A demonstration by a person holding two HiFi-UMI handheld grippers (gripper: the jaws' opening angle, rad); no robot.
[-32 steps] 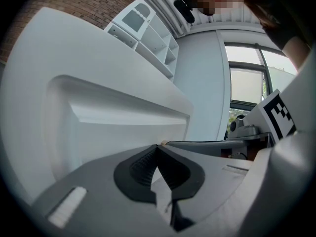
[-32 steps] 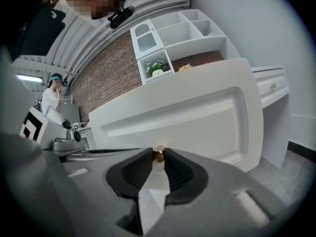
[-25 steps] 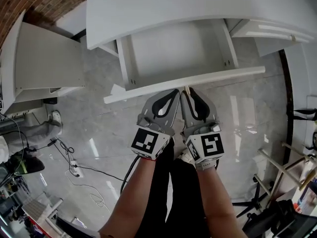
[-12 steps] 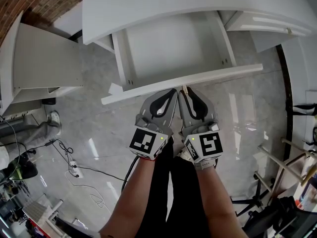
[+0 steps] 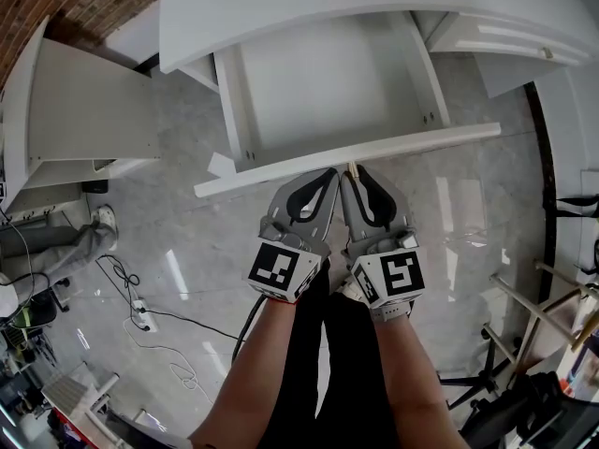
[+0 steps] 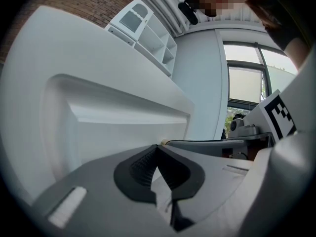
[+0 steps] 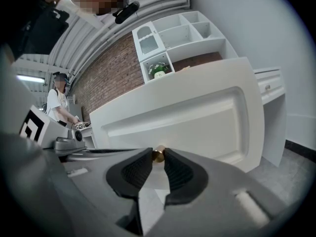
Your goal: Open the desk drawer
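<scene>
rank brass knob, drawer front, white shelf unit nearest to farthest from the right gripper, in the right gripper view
1. brass knob, gripped between the jaws
2. drawer front, just behind the knob
3. white shelf unit, top, far behind

Your drawer [image 5: 328,82] sticks out from under the bench [image 5: 328,17]. Its knob [image 7: 158,154] is on the front, between your right gripper [image 5: 356,174] jaws. Your left gripper [image 5: 328,176] is just left of it. The floor [image 5: 187,251] lies below.
</scene>
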